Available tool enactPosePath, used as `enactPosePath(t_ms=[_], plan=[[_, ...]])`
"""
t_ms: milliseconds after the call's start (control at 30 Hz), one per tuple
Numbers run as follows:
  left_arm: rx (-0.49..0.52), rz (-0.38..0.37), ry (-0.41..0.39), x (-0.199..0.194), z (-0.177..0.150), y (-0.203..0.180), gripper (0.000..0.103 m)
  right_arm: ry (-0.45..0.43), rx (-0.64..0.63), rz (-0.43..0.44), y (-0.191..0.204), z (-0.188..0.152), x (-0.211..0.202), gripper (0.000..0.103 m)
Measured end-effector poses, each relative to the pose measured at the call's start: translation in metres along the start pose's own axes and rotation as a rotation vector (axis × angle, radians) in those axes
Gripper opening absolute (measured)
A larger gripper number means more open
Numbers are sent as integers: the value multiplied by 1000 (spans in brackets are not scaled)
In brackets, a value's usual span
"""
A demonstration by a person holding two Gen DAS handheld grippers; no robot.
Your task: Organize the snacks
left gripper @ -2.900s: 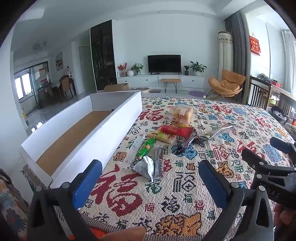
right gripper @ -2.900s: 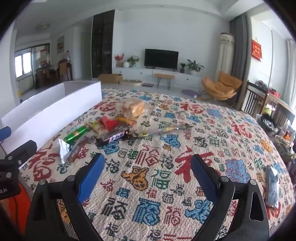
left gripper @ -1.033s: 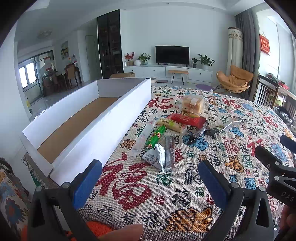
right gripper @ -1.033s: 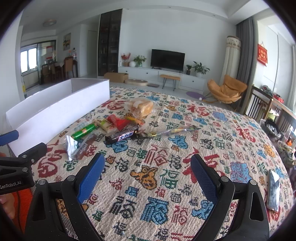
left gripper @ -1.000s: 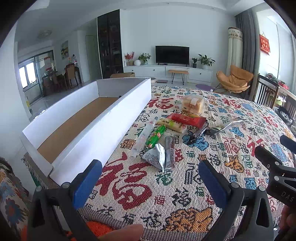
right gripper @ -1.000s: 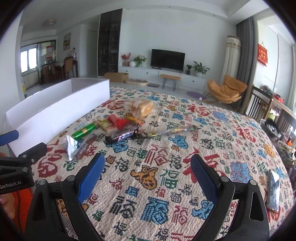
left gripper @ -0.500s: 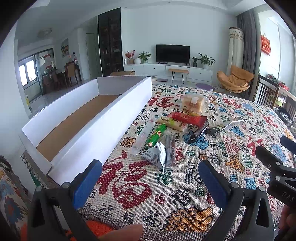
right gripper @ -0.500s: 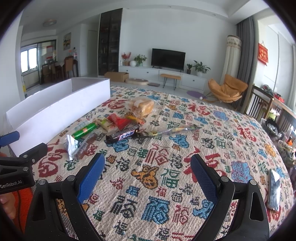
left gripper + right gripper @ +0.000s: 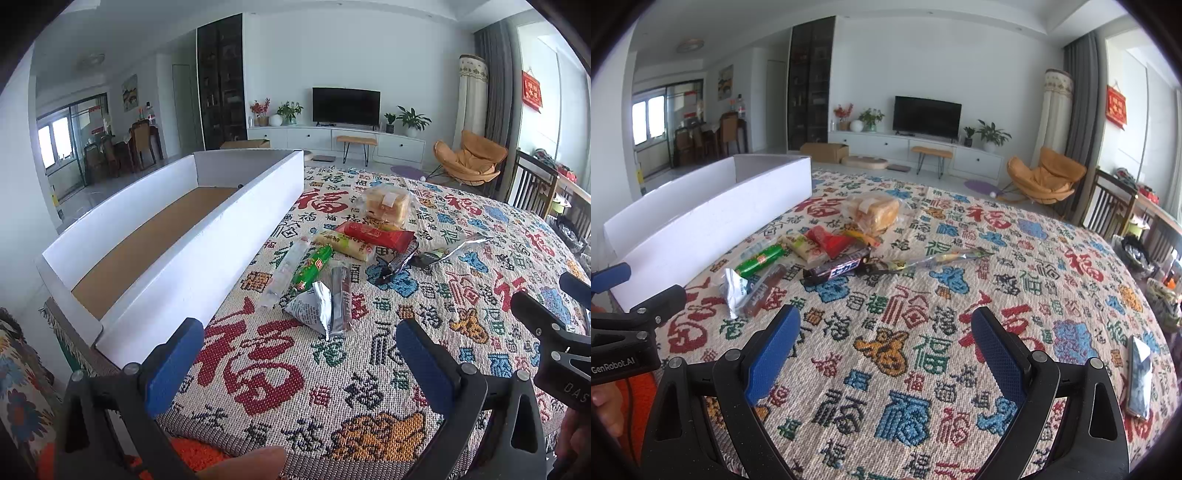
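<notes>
Several snacks lie in a loose pile on the patterned cloth: a bagged bread (image 9: 386, 205) (image 9: 877, 212), a red packet (image 9: 378, 234), a green stick (image 9: 312, 267) (image 9: 761, 260), a silver packet (image 9: 310, 308) (image 9: 733, 290), a dark chocolate bar (image 9: 836, 271) and a long foil packet (image 9: 456, 247) (image 9: 940, 260). A long white box (image 9: 166, 236) (image 9: 698, 225) with a brown floor stands open at the left. My left gripper (image 9: 299, 360) is open and empty, short of the pile. My right gripper (image 9: 886, 341) is open and empty, right of the pile.
A phone (image 9: 1139, 371) lies on the cloth at the right edge. Wooden chairs (image 9: 1115, 206) stand beyond the table's right side. The other gripper shows in each view, at the right (image 9: 554, 332) and at the left (image 9: 631, 328).
Both grippers have edged slightly forward and upward toward the snacks. Nothing on the cloth has moved, and both stay open.
</notes>
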State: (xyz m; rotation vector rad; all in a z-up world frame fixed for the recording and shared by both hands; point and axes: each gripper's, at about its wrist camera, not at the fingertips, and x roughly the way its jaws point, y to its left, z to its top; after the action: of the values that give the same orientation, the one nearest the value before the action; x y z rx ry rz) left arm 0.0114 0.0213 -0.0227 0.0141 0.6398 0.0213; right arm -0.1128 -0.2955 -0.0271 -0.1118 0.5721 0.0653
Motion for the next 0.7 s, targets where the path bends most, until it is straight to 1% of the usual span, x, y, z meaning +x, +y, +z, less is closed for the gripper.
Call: enactPosePath(t_ms=[700], plan=[[-4, -2, 2, 1, -1, 1, 103, 3, 0, 4, 2, -1, 0, 96]])
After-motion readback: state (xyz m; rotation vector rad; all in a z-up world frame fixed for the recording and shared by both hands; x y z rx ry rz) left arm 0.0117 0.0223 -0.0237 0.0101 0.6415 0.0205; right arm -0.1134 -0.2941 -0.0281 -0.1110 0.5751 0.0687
